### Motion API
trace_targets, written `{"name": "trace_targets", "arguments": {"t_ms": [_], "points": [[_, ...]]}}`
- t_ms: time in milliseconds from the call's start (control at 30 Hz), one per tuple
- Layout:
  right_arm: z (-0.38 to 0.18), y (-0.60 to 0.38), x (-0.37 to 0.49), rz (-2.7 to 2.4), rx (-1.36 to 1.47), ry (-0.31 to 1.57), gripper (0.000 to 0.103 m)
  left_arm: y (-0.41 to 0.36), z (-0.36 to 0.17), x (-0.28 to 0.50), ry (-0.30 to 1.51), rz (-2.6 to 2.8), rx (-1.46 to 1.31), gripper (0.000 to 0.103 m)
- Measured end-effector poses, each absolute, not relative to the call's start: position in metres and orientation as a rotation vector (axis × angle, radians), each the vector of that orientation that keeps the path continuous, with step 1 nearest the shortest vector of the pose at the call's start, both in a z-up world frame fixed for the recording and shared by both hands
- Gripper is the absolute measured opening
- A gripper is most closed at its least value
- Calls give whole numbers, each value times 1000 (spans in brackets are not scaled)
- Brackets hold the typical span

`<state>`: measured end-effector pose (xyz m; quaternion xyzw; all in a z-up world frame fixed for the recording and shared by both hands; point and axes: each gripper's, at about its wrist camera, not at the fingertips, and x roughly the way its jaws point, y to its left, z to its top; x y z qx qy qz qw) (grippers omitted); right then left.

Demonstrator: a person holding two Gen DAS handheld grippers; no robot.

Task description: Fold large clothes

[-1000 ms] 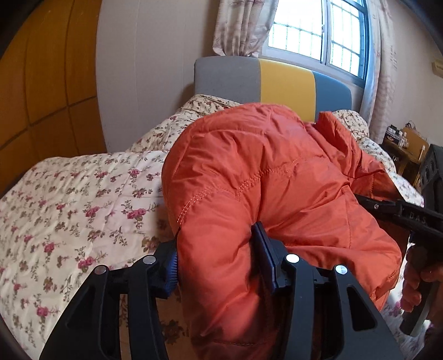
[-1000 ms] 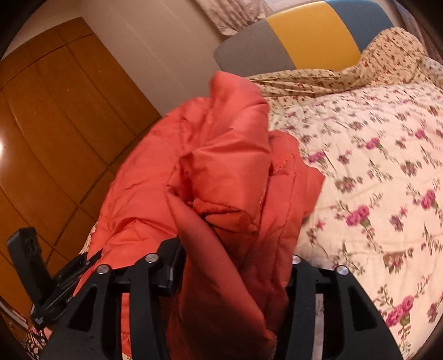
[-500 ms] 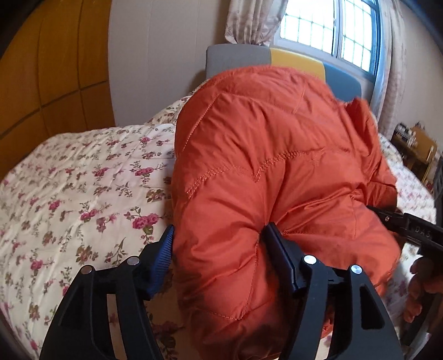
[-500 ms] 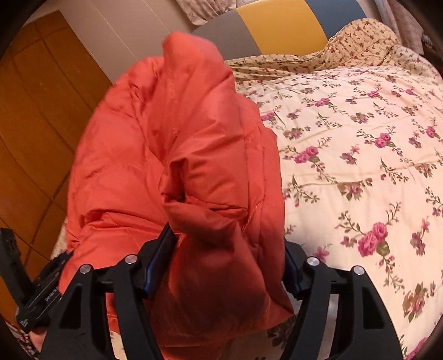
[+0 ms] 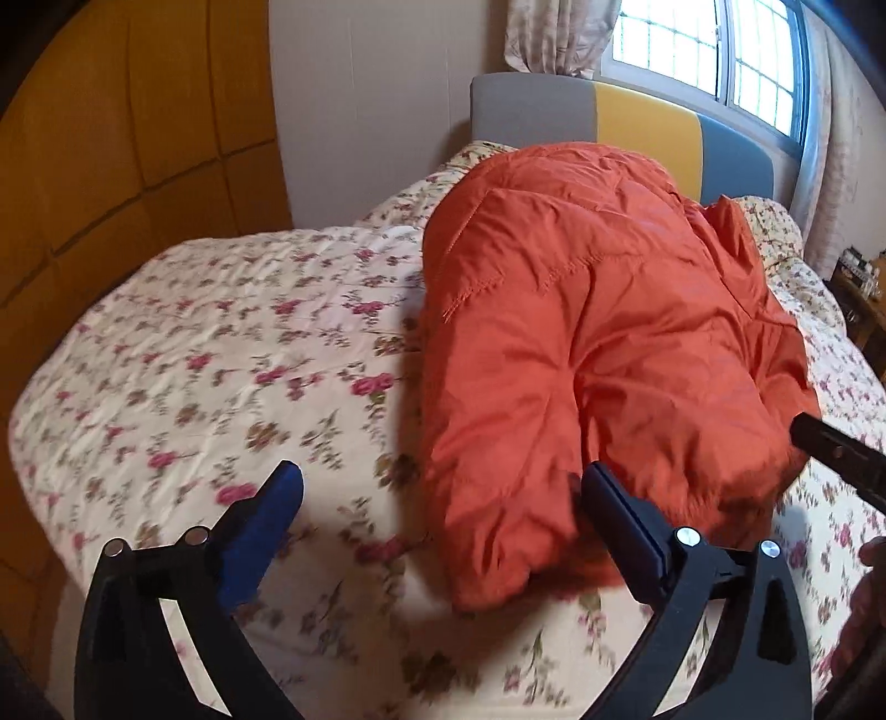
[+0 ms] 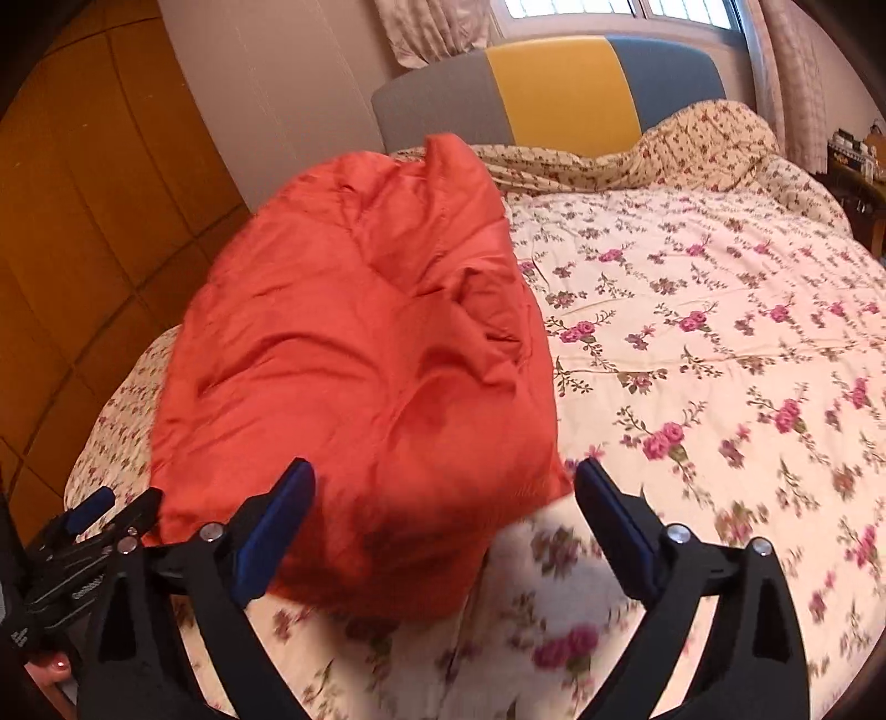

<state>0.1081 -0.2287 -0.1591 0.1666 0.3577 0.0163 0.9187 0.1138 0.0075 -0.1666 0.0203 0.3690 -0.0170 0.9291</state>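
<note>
The jacket [image 5: 598, 354] lies bunched on the bedspread [image 5: 221, 376], toward the bed's left side in the right wrist view. The headboard [image 6: 554, 88] stands behind it, the window [image 5: 709, 50] above that, and the wardrobe [image 5: 127, 122] stands left of the bed.

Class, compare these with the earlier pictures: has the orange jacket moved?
Yes. The orange jacket has dropped from between both grippers' jaws onto the floral bedspread, now sitting lower against the headboard, with the left gripper and right gripper open.

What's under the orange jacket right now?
The orange jacket lies bunched on the floral bedspread, which shows all around it. Whatever sits directly beneath the bundle is covered. Both the left gripper and right gripper are open.
</note>
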Motion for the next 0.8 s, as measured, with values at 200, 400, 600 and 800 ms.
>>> {"name": "trace_targets", "arguments": {"t_ms": [200,400,600,800], "points": [[-140,-212,68,-17,282,707,101,-3,-153,77,711,-11,124,100],[-131,-201,45,-29,238,690,101,4,-144,50,707,-50,67,100],[-127,-189,20,-29,210,679,101,7,-132,32,686,-54,56,100],[-126,-185,17,-24,186,680,101,10,-130,22,676,-50,49,100]]}}
